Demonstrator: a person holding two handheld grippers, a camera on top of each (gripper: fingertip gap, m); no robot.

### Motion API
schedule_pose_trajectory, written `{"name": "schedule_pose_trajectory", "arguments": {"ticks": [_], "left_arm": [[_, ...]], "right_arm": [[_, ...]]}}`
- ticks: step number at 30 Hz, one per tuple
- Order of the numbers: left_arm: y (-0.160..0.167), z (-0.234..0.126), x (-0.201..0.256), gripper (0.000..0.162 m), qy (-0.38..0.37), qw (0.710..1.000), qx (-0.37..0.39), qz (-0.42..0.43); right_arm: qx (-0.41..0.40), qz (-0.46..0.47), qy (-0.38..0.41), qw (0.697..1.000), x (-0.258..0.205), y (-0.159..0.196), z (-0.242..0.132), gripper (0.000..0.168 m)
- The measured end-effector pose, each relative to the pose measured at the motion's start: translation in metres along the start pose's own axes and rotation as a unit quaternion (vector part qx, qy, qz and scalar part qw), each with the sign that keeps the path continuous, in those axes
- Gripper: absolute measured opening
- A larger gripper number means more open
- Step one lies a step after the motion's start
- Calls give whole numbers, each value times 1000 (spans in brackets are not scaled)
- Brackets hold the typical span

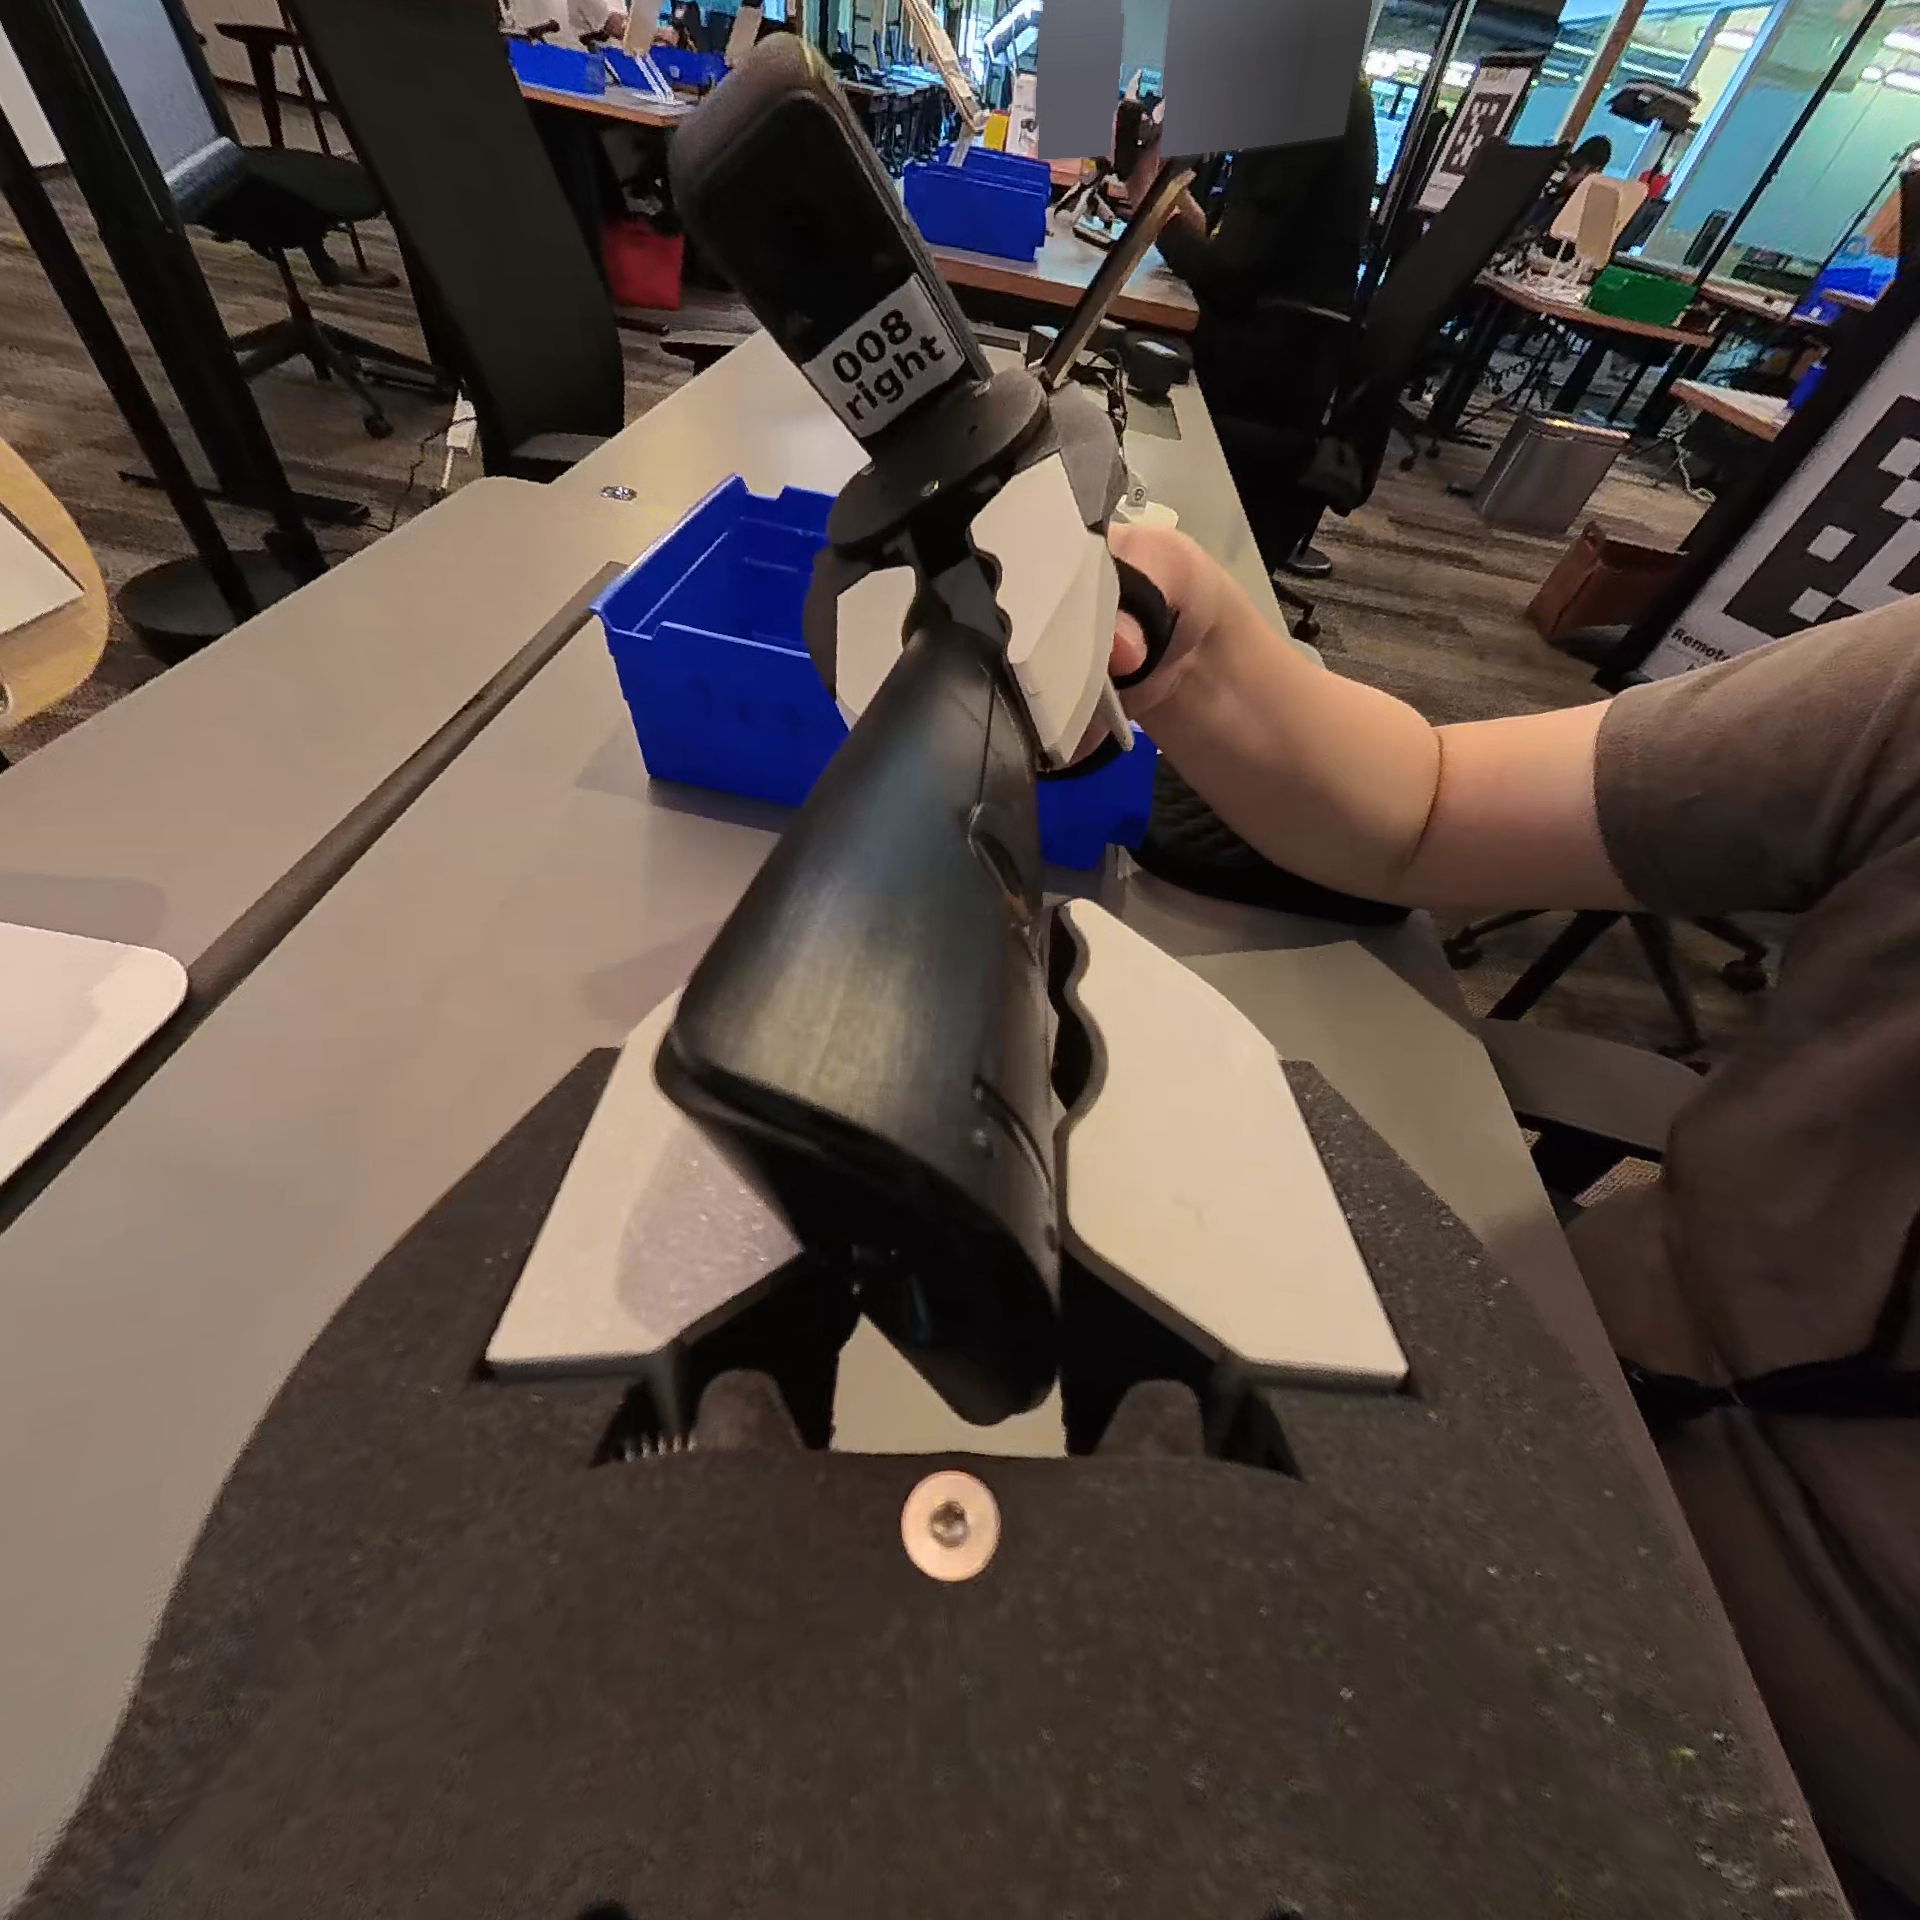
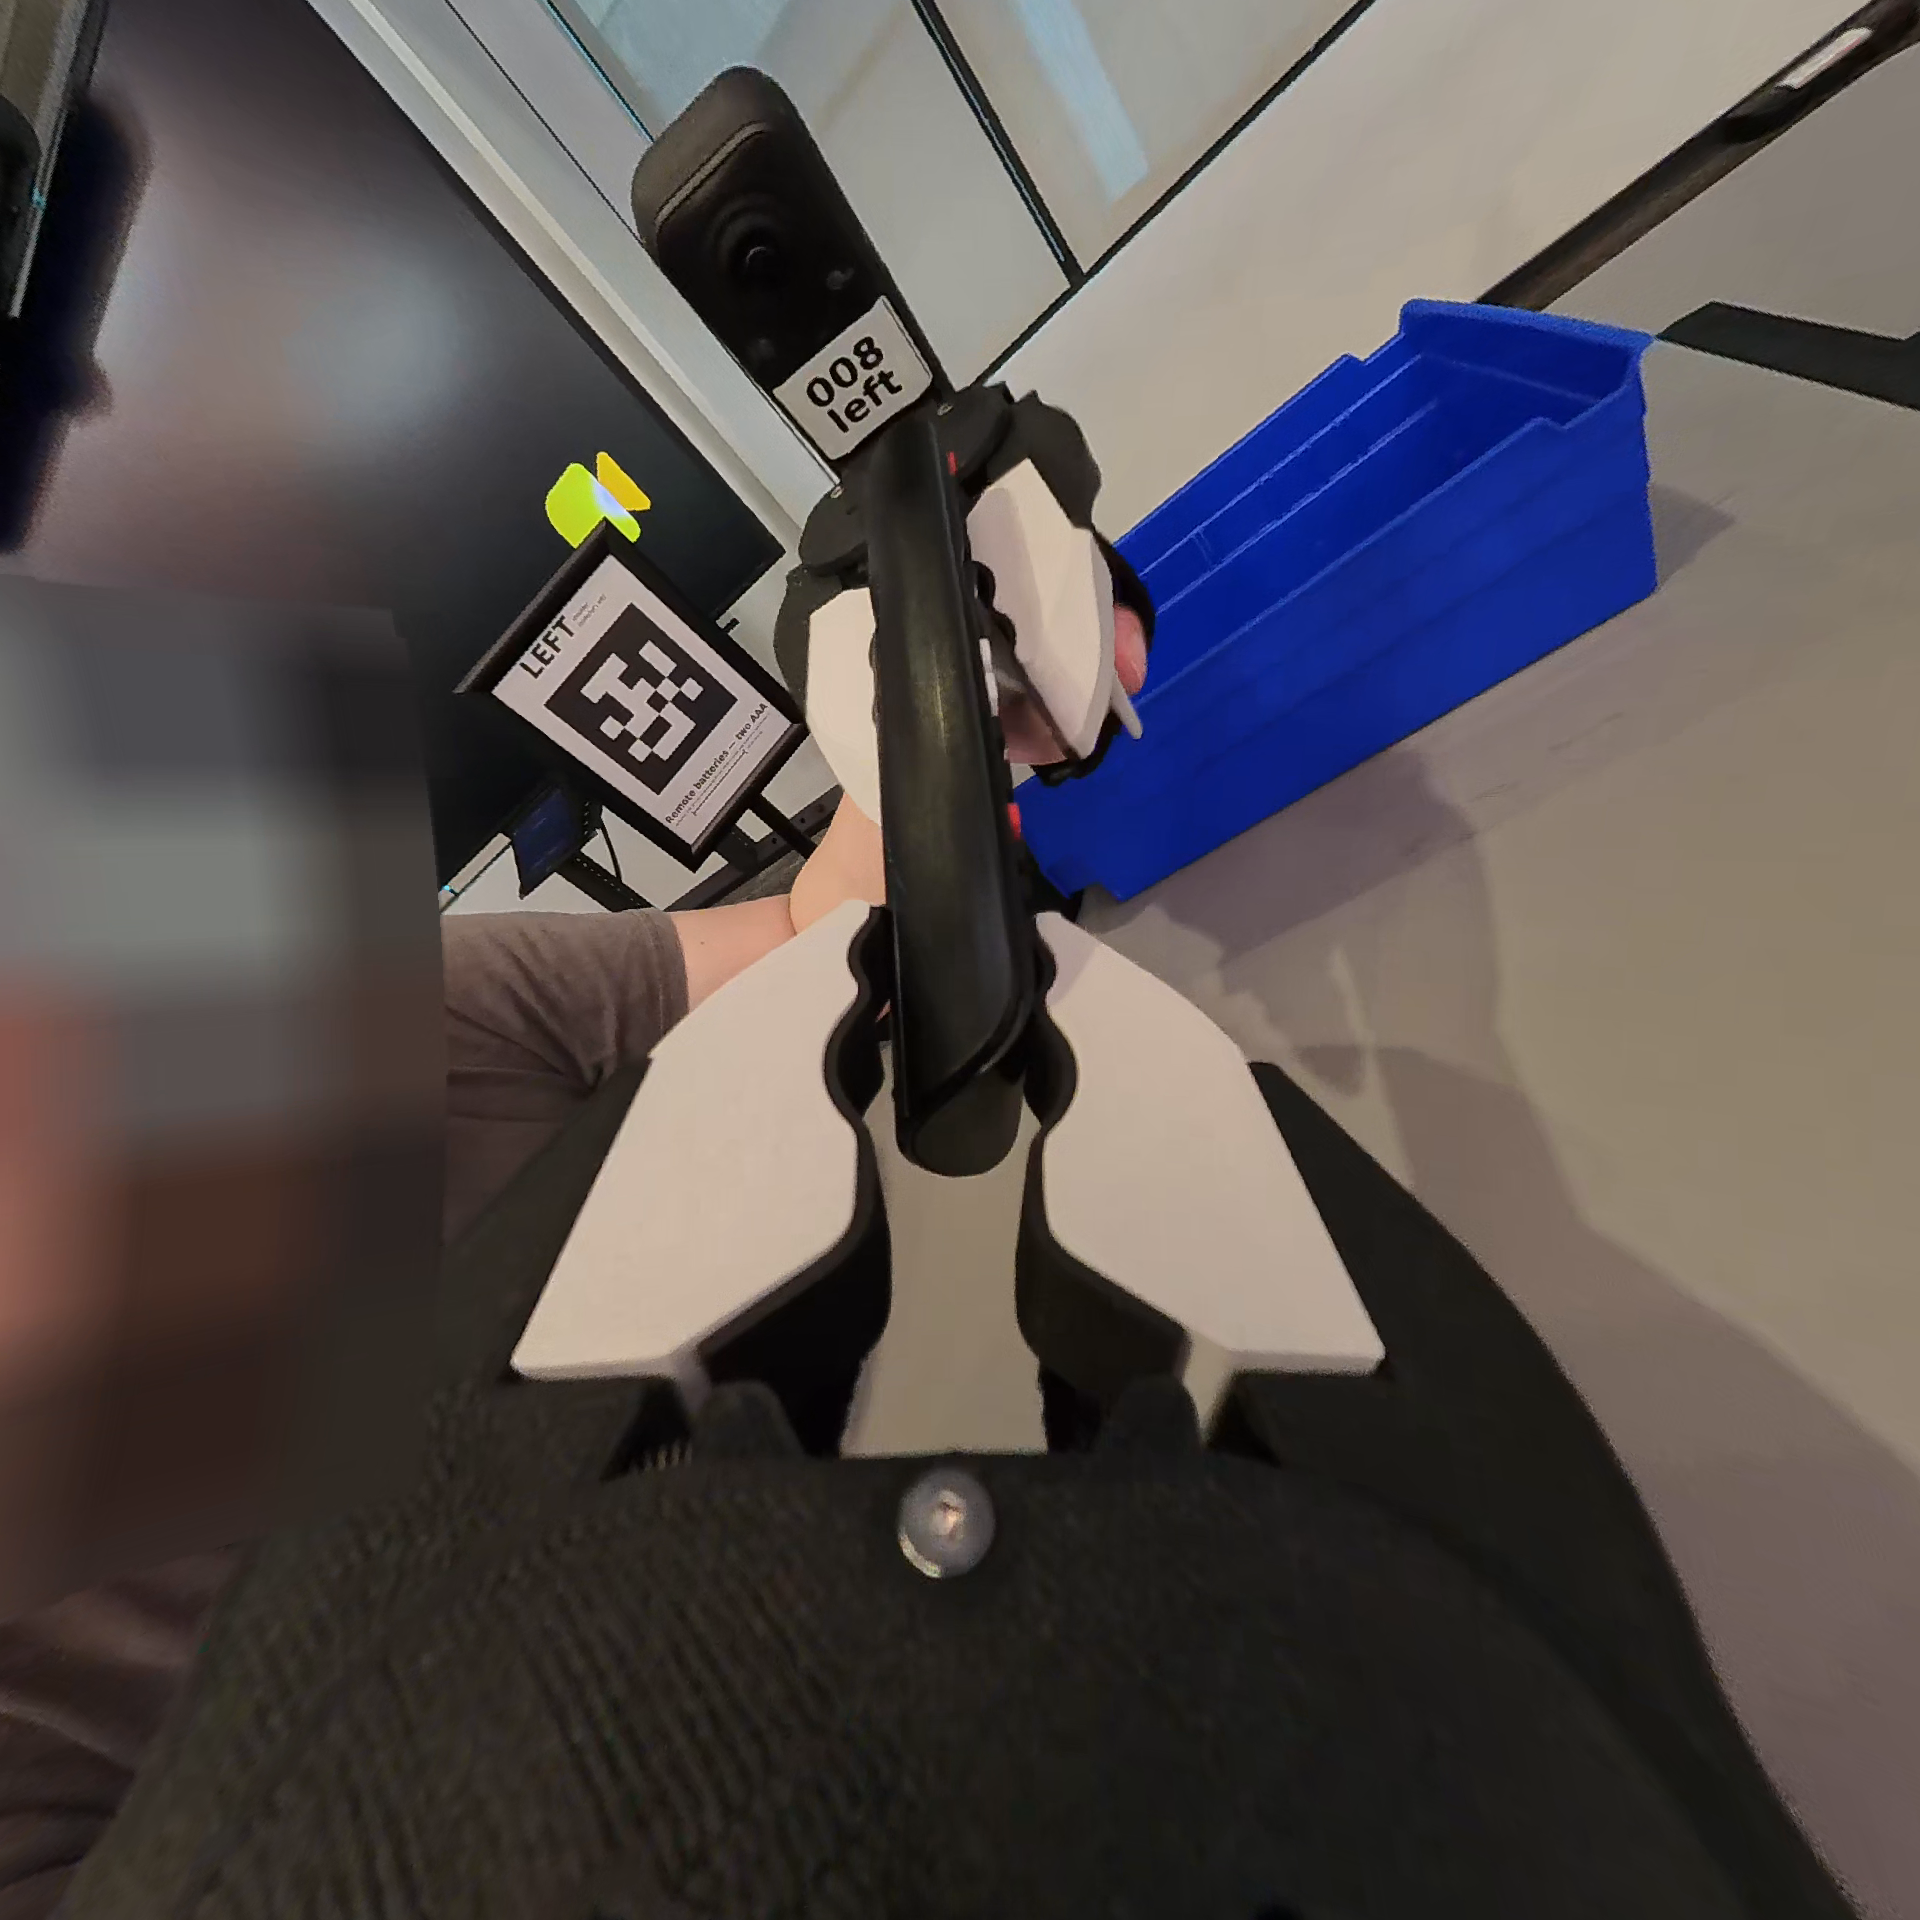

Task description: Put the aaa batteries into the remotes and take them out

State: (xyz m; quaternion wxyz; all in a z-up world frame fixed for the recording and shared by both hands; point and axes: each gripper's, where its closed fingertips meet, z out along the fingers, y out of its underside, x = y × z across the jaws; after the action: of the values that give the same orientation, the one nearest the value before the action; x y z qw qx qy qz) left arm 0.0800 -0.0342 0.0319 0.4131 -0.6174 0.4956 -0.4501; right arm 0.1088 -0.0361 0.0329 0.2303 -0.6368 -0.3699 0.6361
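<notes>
Grey tabletop (image 1: 312, 831) with a blue bin (image 1: 717, 665) lies beneath both claws. Left claw (image 1: 1049, 997) and right claw (image 2: 951, 1039) each clamp one end of the black remote (image 2: 935, 790), held aloft between them, likely steadying it for battery work.

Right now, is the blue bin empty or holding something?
Apparently empty: the blue bin's visible interior is bare in both views, though its near end is hidden behind the remote.

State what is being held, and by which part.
A black remote, held at both ends: the right gripper grips one end, the left gripper the other.
</notes>
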Motion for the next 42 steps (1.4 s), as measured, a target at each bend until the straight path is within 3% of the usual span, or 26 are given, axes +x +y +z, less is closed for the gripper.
{"name": "schedule_pose_trajectory", "arguments": {"ticks": [5,10,14,18,20,21,22,24,28,32,42], "left_arm": [[-2,6,1,33,15,999,19,-28],[-14,9,-3,32,31,993,85,-72],[-15,6,-15,31,-6,992,101,-73],[-25,-5,-23,29,-21,986,140,-92],[-30,-12,-25,30,-18,982,161,-99],[-33,-15,-26,30,-23,980,169,-99],[-33,-15,-24,31,-20,982,166,-92],[-33,-11,-12,33,7,986,153,-72],[-24,-3,-8,35,-18,994,103,-22],[-27,-2,-6,45,-12,993,118,-22],[-19,2,-5,34,-19,996,80,-17]], "right_arm": [[7,30,-11,999,2,-2,-6,25],[53,10,-9,999,4,-16,-12,28],[147,-33,61,987,15,-40,-21,62],[168,15,91,981,28,-38,-17,68],[170,18,88,981,26,-36,-11,66],[167,14,66,984,19,-35,-7,55],[174,8,39,984,10,-37,-5,32],[199,1,4,980,-3,-42,-7,24],[184,-16,-1,983,-5,-42,-13,23],[158,-35,1,987,-8,-37,-8,23],[150,-43,9,988,-8,-38,-11,23]]}}
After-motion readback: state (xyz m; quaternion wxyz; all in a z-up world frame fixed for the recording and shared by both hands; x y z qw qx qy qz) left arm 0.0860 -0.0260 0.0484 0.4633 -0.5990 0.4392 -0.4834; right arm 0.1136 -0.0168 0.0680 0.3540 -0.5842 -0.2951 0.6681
